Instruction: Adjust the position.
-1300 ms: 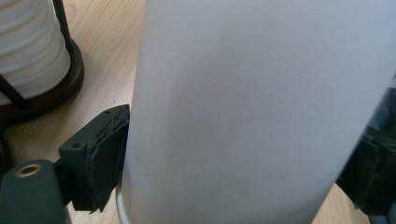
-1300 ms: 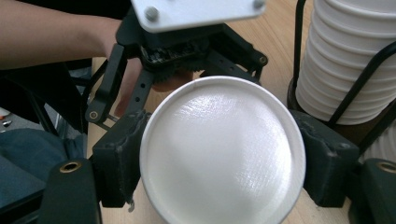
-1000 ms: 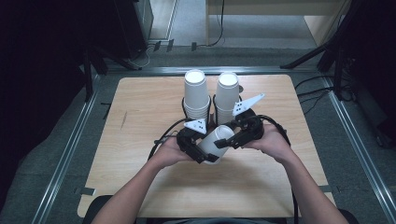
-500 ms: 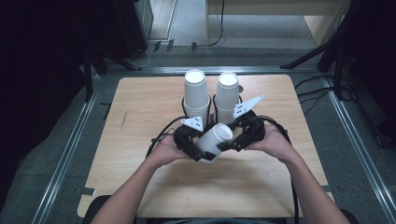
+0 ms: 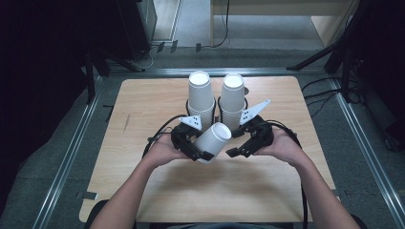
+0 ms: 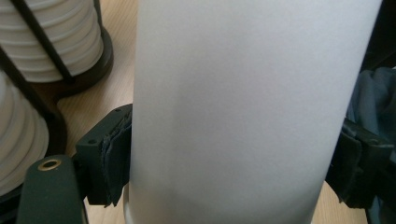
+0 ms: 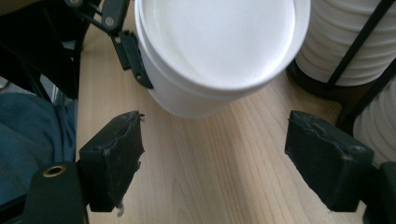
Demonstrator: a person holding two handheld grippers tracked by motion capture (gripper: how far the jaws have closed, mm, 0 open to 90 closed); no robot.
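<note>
White cup: plain paper, tilted, above the worktop, near two cup stacks.
Left tool: pinching the cup's wall.
Right tool: jaws spread, empty.

table: light wood, rounded corners | floor: grey, with metal rails along the table's sides | far side: pale wooden furniture, dark cabinet, black cables | left edge: dark, dim light
</note>
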